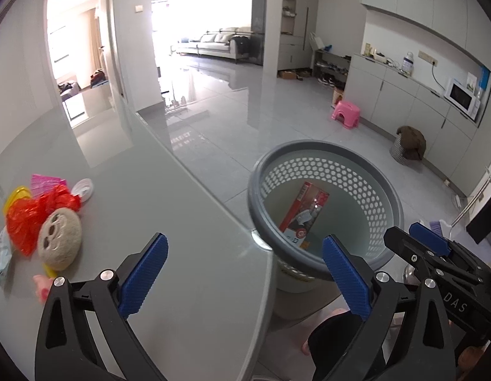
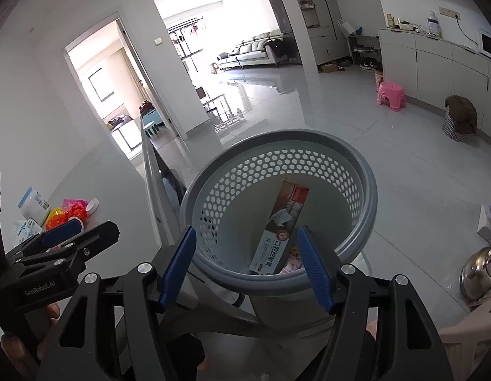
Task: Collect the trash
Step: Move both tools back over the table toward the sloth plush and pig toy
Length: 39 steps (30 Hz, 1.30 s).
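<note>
A grey perforated basket (image 1: 385,187) stands on the floor beside the table; it also shows in the right wrist view (image 2: 356,158). A toothpaste box (image 1: 304,212) lies inside it, seen too in the right wrist view (image 2: 277,231). My left gripper (image 1: 245,273) is open and empty above the table's edge. My right gripper (image 2: 247,266) is open and empty over the basket's near rim; it also shows in the left wrist view (image 1: 429,244). Trash lies on the table's left: red plastic wrap (image 1: 32,212), a round beige sloth-face plush (image 1: 59,241), a white lid (image 1: 83,187).
The grey table (image 1: 182,254) has a rounded edge next to the basket. A pink stool (image 1: 345,112), a covered striped bin (image 1: 407,146) and cabinets stand across the floor. A metal kettle (image 2: 480,270) sits at the right. A white jar (image 2: 32,206) stands on the table.
</note>
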Available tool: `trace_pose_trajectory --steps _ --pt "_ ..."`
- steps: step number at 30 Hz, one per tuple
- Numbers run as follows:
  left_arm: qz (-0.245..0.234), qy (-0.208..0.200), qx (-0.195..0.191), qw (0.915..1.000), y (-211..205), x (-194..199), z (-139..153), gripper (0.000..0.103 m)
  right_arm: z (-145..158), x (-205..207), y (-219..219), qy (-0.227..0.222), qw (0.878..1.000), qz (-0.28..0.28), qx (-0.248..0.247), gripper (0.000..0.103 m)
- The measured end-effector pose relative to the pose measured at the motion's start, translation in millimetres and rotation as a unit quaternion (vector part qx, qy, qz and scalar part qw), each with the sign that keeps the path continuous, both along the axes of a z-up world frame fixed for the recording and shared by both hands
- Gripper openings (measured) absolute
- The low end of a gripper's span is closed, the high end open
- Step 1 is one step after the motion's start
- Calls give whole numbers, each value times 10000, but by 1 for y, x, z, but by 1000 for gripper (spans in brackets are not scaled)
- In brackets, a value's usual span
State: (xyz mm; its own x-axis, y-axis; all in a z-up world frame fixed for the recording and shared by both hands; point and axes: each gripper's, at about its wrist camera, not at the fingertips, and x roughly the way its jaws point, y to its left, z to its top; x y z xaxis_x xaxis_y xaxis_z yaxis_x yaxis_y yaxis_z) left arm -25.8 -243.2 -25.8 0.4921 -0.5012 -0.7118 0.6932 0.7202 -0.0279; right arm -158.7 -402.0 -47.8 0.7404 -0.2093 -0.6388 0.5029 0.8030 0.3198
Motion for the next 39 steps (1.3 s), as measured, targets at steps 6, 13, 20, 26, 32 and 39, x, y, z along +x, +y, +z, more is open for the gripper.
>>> trace_pose_trajectory --steps 6,13,20,26,32,39 --pt "458 -59 -34 9989 40 8 6 97 7 22 30 -56 9993 367 -79 71" --pt "1264 -138 -91 9918 103 29 9 97 12 56 71 -1 9950 991 -147 72" --pt "2183 -312 26 9754 175 44 3 97 12 97 117 56 9856 1678 -195 73" --pt "2907 -369 92 9561 230 59 -2 97 14 133 156 123 9732 2277 -290 74" --pt "3332 -328 130 9422 263 67 -9 97 16 171 190 167 9607 2742 -404 74" --pt "3528 -301 136 9351 283 74 -17 97 12 206 219 284 9515 3024 -488 75"
